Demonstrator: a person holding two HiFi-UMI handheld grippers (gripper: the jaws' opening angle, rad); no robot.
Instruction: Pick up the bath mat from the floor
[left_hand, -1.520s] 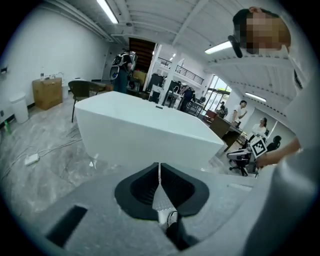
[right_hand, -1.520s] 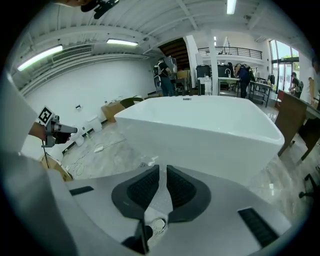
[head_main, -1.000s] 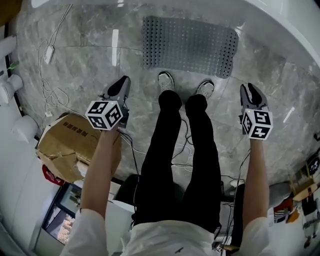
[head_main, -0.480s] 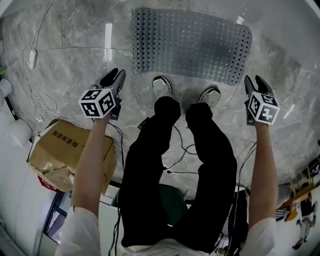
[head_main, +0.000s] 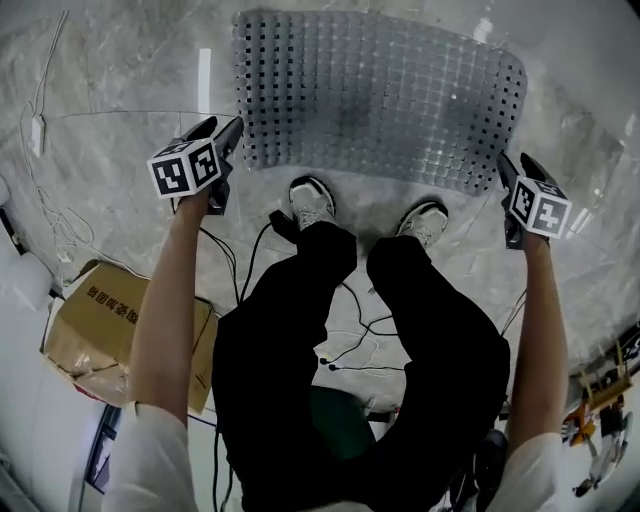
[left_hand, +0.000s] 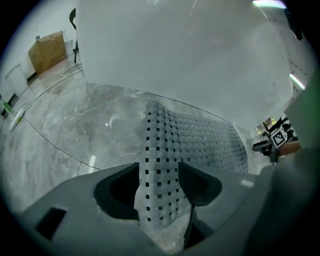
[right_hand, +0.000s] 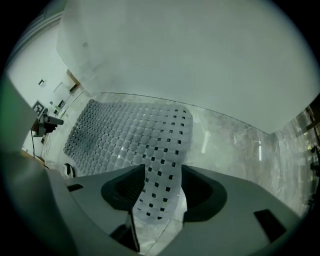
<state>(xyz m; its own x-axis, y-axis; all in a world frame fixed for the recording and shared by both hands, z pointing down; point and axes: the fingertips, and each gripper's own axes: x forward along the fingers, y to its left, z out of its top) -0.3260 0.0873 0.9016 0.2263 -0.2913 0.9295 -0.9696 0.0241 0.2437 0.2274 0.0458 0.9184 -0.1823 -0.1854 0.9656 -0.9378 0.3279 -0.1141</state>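
Observation:
The grey perforated bath mat (head_main: 380, 95) lies flat on the marble floor, in front of the person's shoes. My left gripper (head_main: 228, 135) is at its near left corner and my right gripper (head_main: 510, 170) at its near right corner. In the left gripper view the mat (left_hand: 195, 142) runs its corner in between the jaws of the left gripper (left_hand: 159, 185), which are opening. The right gripper view shows the same: the mat (right_hand: 125, 132) has a corner between the opening jaws of the right gripper (right_hand: 162, 187). I see no pad pressing on it.
A white tub wall (left_hand: 190, 55) rises just behind the mat. A cardboard box (head_main: 110, 330) sits at the near left. Black cables (head_main: 350, 320) trail between the person's legs, and a white cable (head_main: 40, 130) lies at the far left. Two shoes (head_main: 312, 203) stand at the mat's near edge.
Both grippers have moved forward and down to the mat's near corners as the person bent over. Their jaws, narrow before, now stand apart around the corners.

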